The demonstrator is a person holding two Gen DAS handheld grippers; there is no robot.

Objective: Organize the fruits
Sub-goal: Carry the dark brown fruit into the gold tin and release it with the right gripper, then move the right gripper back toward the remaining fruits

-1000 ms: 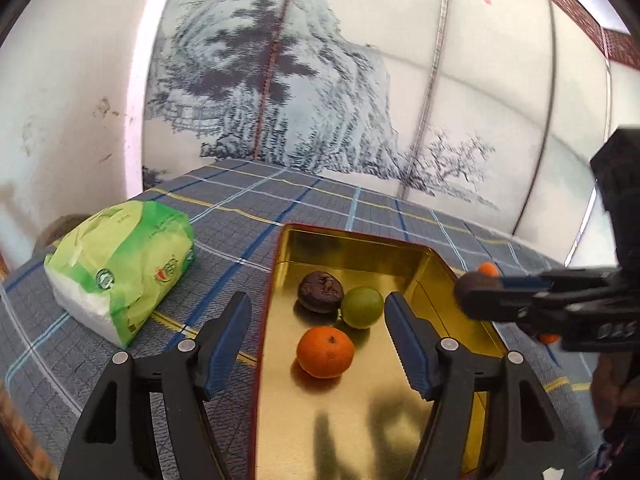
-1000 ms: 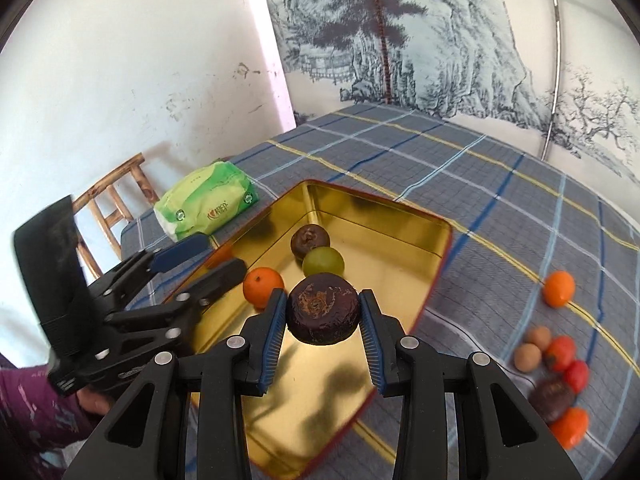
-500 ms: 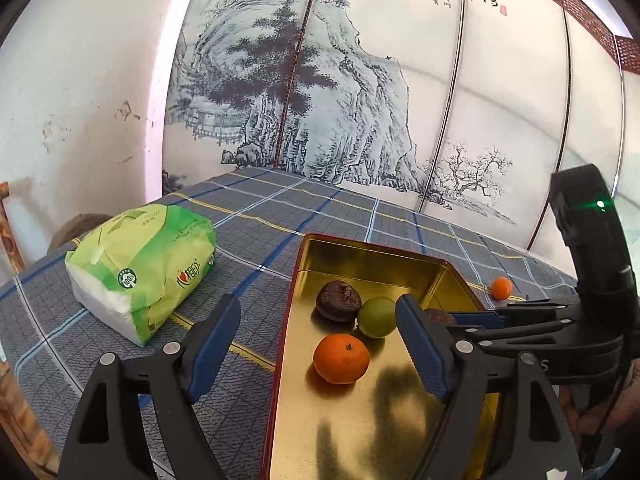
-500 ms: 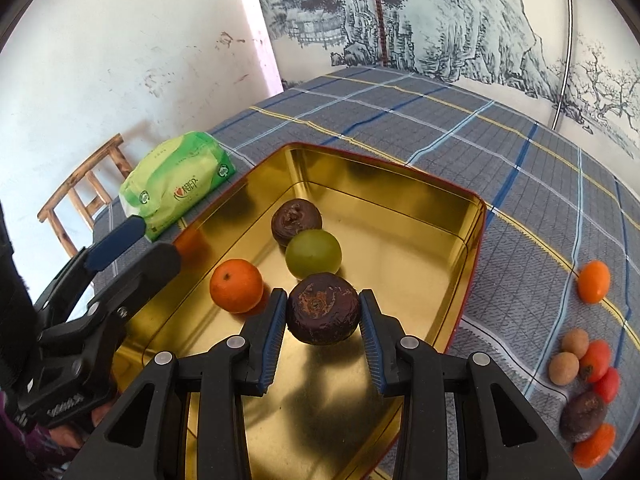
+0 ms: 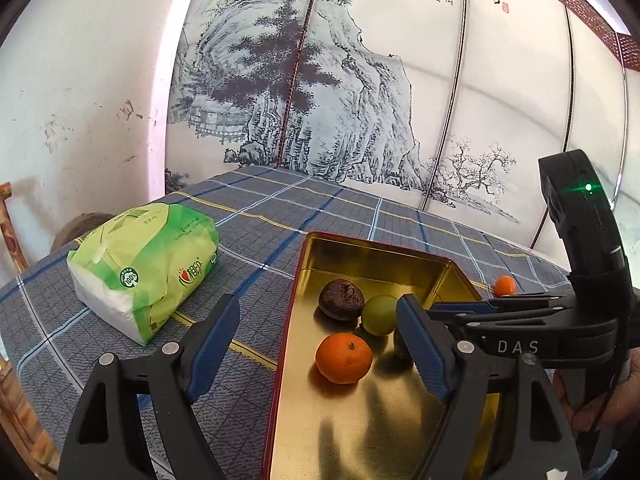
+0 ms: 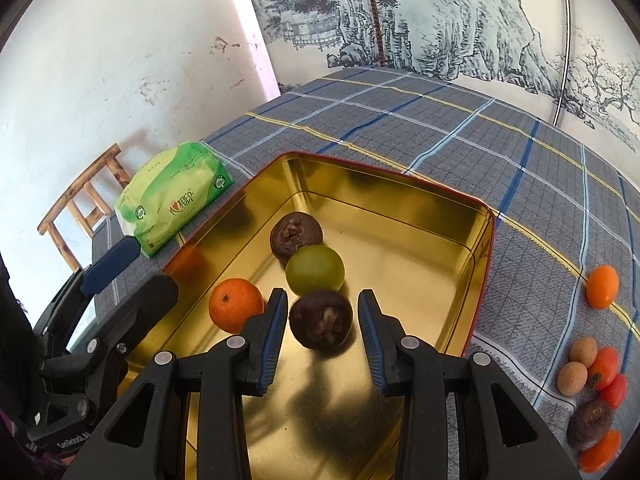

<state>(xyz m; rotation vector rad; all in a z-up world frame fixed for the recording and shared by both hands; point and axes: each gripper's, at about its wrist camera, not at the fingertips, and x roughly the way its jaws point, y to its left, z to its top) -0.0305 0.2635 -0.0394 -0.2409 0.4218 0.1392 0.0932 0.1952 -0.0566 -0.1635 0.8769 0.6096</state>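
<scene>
1. Right gripper (image 6: 322, 330) over the gold tray (image 6: 482, 240). Jaws parted, a gap on each side of the dark fruit (image 6: 321, 319); it looks released and resting on the tray floor.
2. Dark fruit lies just in front of the green fruit (image 6: 315, 270), possibly touching it. An orange (image 6: 236, 304) lies close on the left, and a second dark fruit (image 6: 296, 236) sits behind the green one.
3. Left gripper (image 5: 320, 344) hovers at the tray's left rim, jaws wide apart, holding nothing.
4. Step in hand, as I judge it: finishing the placement. Best done by backing the right gripper straight out along its fingers, jaws kept apart, so neither pad nudges the round fruit into a roll.
5. Risk: a sideways sweep could knock the orange or green fruit, since they sit close together on a smooth floor.
6. Loose fruits remain on the cloth (image 6: 440, 128) to the right: a lone small orange (image 6: 602, 286) and a cluster (image 6: 592, 392) of tan, red, dark and orange pieces. Task looks roughly a third done.
7. Green tissue pack (image 5: 144, 268) sits left of the tray, clear of the work.
</scene>
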